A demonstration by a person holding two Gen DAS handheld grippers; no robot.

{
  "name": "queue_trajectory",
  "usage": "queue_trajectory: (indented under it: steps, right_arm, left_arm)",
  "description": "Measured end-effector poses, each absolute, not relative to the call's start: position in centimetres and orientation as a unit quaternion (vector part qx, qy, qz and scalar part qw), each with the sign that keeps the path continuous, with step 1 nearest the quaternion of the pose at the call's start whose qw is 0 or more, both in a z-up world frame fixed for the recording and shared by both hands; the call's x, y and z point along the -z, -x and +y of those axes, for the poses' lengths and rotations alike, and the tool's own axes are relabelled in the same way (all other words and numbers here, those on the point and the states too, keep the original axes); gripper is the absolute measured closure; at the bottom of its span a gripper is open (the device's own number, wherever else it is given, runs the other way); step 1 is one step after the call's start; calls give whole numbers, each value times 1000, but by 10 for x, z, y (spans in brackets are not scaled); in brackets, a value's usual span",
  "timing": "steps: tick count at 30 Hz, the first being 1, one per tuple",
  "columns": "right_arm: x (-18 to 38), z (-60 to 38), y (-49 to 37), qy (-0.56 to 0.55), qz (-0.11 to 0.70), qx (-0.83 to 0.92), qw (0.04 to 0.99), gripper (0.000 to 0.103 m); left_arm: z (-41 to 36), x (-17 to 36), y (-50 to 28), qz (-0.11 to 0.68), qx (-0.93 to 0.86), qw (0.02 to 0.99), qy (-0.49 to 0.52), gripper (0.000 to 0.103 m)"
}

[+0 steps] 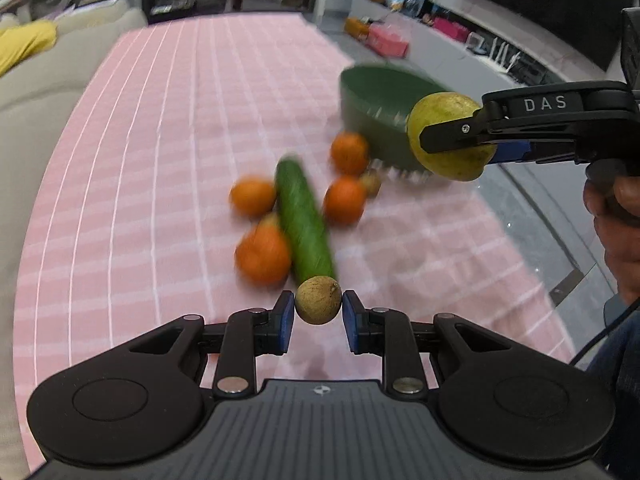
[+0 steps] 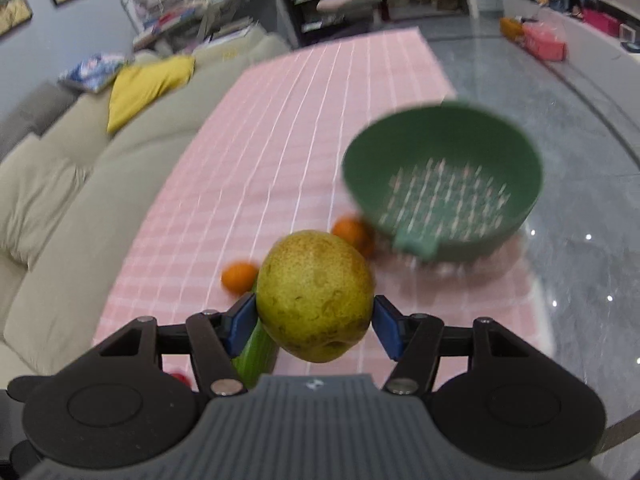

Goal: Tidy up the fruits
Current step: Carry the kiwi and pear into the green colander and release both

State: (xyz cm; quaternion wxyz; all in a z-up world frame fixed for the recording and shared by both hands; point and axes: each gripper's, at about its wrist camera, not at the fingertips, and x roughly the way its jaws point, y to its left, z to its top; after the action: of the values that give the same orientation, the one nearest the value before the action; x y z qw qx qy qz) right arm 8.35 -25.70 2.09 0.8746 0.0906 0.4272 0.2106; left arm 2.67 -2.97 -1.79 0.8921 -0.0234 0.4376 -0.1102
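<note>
My left gripper (image 1: 318, 311) is shut on a small round brown fruit (image 1: 318, 300), held above the pink checked cloth (image 1: 140, 160). My right gripper (image 2: 315, 316) is shut on a yellow-green pear (image 2: 314, 294); it shows in the left wrist view (image 1: 450, 136) in front of the green colander (image 1: 376, 112). The colander (image 2: 442, 180) stands ahead and right of the pear, with no fruit visible inside. On the cloth lie a cucumber (image 1: 304, 220), several oranges (image 1: 262, 254) and another small brown fruit (image 1: 371, 182). The cucumber (image 2: 256, 350) shows under the right gripper.
A beige sofa (image 2: 60, 200) with a yellow cushion (image 2: 148, 84) runs along the cloth's left side. Glossy grey floor (image 2: 580, 240) lies to the right. A low shelf with boxes (image 1: 388, 40) stands at the far right.
</note>
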Motion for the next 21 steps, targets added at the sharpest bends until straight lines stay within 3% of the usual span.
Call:
queue_trajectory:
  steps: [9,21]
  right_arm:
    - [-55,-300,-150,-103,409,-163,892,43]
    - [-26,-328,-239,-69,463,-162,869,44]
  left_arm:
    - [-87,-25,-116,392,163,905,-38,74]
    - [-157,9,-227,427,228,862,-148,74]
